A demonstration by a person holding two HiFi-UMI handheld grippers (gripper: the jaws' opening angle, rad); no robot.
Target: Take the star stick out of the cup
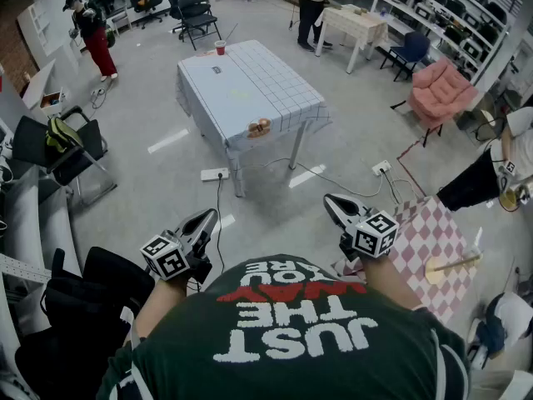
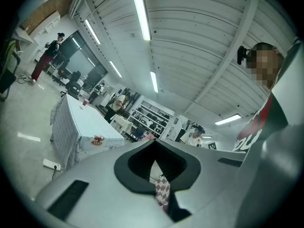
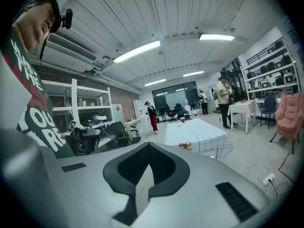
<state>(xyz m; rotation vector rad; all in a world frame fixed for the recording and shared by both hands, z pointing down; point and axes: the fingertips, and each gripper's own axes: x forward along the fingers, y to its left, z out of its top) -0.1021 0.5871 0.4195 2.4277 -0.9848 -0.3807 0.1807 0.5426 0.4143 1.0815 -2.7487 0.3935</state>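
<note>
A person in a dark green T-shirt (image 1: 291, 340) stands well short of a rectangular table draped in a white grid-checked cloth (image 1: 241, 90), holding two grey two-jaw grippers close to the chest; the left gripper (image 1: 202, 221) has its jaws pressed together on nothing, and the right gripper (image 1: 336, 205) is likewise closed and empty; a small red cup (image 1: 220, 47) stands at the table's far end, near its edge, and the star stick cannot be made out at this distance; a small orange-brown object (image 1: 259, 127) lies at the table's near edge; likely risks: a white power strip (image 1: 214, 174) and its cables lie on the floor by the table's near legs and could trip the person walking in; the cup looks light, so a slanted pull on the stick could tip it or drag it off the edge; readable writing: the shirt says "JUST THE WAY" in white and red, with smaller words, apparently "YOU ARE"; the grippers' cubes carry black-and-white square markers, no words.
</note>
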